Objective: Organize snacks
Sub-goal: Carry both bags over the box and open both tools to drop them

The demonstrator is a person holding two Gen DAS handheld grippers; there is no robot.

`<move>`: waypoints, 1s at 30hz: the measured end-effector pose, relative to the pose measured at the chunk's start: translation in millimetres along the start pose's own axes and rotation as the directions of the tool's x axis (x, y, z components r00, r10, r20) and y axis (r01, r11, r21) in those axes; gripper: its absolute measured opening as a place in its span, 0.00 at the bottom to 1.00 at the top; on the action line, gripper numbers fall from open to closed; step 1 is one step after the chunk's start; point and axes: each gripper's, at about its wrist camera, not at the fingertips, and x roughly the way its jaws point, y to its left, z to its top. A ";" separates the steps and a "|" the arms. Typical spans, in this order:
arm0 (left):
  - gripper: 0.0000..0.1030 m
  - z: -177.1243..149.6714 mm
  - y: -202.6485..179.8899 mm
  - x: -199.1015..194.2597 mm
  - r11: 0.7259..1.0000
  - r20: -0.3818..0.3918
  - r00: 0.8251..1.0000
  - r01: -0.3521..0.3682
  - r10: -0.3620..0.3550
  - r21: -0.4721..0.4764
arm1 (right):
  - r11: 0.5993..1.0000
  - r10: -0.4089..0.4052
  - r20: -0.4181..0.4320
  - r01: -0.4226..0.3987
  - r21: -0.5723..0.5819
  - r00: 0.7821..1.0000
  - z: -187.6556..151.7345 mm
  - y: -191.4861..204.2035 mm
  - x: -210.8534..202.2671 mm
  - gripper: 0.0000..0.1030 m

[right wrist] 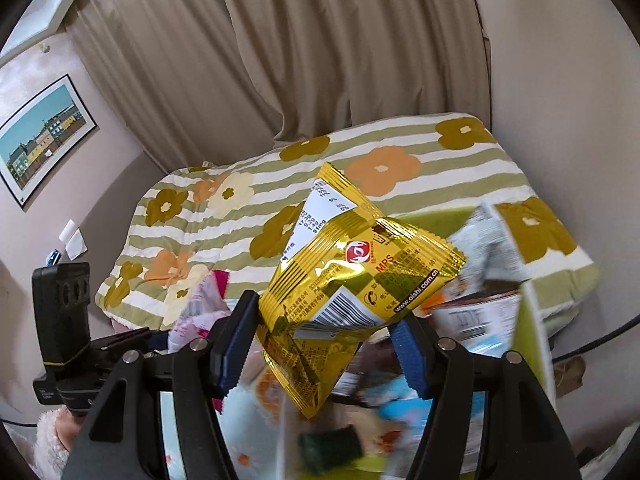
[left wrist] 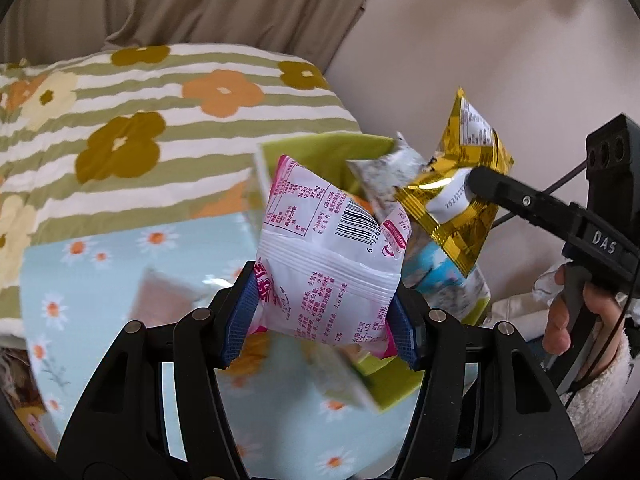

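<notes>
The bed [right wrist: 400, 152] with its striped flower quilt filled the background, and you had both packets up in the air over it, probably so each could be carried clear of the pile and sorted on its own. The green box [left wrist: 332, 148] sat beyond and below your tools, already crowded with other wrappers, so I'd judge it as the bin you were sorting into or out of; I couldn't tell which. The blue daisy cloth [left wrist: 120, 280] lay under everything, blurred. The pink-and-white packet [left wrist: 328, 264] stood upright between the blue pads of your left gripper [left wrist: 320, 320], which pinched it low down near the bottom seam, leaving most of the bag sticking up past the fingertips, barcode side facing the camera. The gold packet [right wrist: 352, 280] was held the same way by your right gripper [right wrist: 320, 344]: jaws pressed onto its lower part, with the bottom corner hanging below the pads and the rest tilted up and to the right. From the left view, that gold packet hung just right of the pink one, near but not touching. A low pinch lets a puffy bag flop, so I'd expect some swing.
</notes>
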 end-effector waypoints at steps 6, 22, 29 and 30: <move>0.55 -6.9 -45.0 39.9 0.998 -0.042 0.998 -0.056 0.055 -0.023 | 0.998 0.044 -0.034 -0.045 -0.043 0.998 10.4 -35.1 -4.2 0.58; 1.00 -21.2 -51.5 31.3 0.986 -0.052 0.986 -0.161 0.159 -0.052 | 0.989 0.090 -0.080 -0.099 -0.111 0.993 13.8 -51.0 0.4 0.58; 1.00 -30.5 -39.6 17.1 0.978 -0.033 0.982 -0.186 0.184 -0.093 | 0.987 0.086 -0.138 -0.104 -0.124 0.987 10.9 -41.5 22.5 0.59; 1.00 -32.2 -38.9 15.5 0.977 -0.031 0.982 -0.189 0.187 -0.098 | 0.987 0.086 -0.143 -0.104 -0.125 0.986 9.7 -39.7 25.3 0.59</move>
